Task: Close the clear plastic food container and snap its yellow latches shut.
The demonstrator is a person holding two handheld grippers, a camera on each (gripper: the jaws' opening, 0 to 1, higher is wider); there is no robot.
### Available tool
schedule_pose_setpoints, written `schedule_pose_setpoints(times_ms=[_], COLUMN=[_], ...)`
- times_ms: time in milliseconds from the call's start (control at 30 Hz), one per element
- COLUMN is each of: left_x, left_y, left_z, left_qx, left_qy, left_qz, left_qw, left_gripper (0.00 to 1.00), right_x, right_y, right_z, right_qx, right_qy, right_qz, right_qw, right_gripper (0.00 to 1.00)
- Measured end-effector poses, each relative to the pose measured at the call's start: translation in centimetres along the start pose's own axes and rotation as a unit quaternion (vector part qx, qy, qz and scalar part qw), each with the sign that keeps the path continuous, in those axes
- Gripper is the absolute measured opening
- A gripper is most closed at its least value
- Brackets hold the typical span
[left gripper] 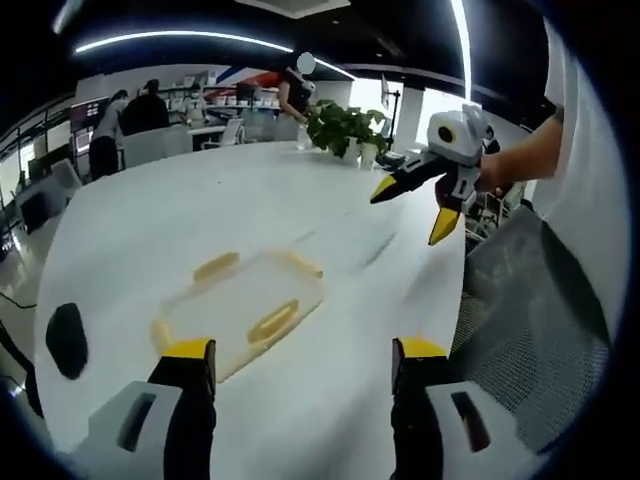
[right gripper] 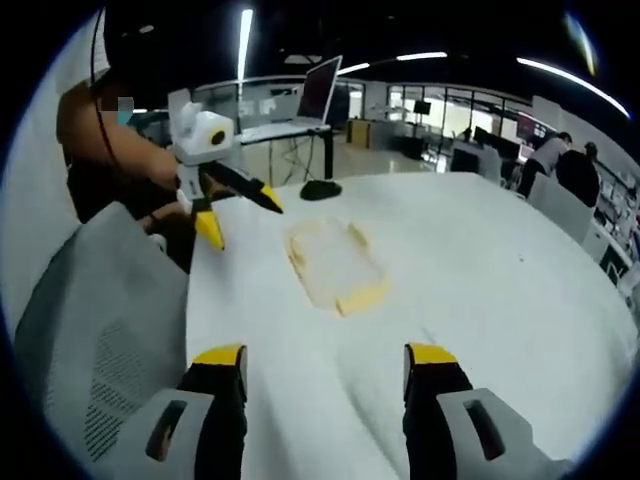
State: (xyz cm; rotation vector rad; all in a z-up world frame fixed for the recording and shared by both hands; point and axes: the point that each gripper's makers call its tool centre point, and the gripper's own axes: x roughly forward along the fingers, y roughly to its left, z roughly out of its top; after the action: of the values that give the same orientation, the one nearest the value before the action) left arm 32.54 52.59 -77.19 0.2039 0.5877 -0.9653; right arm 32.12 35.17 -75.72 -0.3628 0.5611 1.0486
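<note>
1. Container [left gripper: 240,305] lay flat on the white table [left gripper: 150,220], its clear body blurred and its yellow latches [left gripper: 272,320] showing along the edges; whether the latches were snapped down could not be told.
2. In the left gripper view, the left gripper [left gripper: 302,365] hovered above the table with its jaws spread wide and nothing between them, the container just beyond its left jaw.
3. The right gripper [left gripper: 420,208] showed in that same view, raised above the table well apart from the container, its yellow-tipped jaws parted and empty, held by a hand [left gripper: 495,172].
4. In the right gripper view, the container [right gripper: 335,262] sat near the middle of the table [right gripper: 480,260], ahead of the right gripper [right gripper: 325,368], whose jaws stood wide and empty.
5. A black mouse [right gripper: 321,189] rested on the table beyond the container.
6. A potted plant [left gripper: 345,128] stood at the table's far end, past the container.
7. A grey mesh chair [left gripper: 530,320] stood beside the table's edge.
</note>
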Motion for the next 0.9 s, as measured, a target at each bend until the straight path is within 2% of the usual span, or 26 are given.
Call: schedule_pose_setpoints(times_ms=[333, 700, 900], left_x=[0.1, 0.4, 0.4], left_y=[1.3, 2.5, 3.2], left_z=[-0.6, -1.0, -0.9], left_qx=[0.011, 0.018, 0.032], left_qy=[0.015, 0.026, 0.036], left_qz=[-0.005, -0.007, -0.008], left_qw=[0.9998, 0.9995, 0.9988], left_gripper=[0.68, 0.66, 0.64], right_x=[1.6, 3.0, 3.6], right_y=[-0.2, -0.6, -0.9], right_z=[0.1, 1.4, 1.5], right_qx=[-0.011, -0.023, -0.033], right_qy=[0.013, 0.014, 0.021], right_qz=[0.011, 0.017, 0.021], right_qw=[0.9998, 0.9995, 0.9990], right_gripper=[0.60, 0.59, 0.58])
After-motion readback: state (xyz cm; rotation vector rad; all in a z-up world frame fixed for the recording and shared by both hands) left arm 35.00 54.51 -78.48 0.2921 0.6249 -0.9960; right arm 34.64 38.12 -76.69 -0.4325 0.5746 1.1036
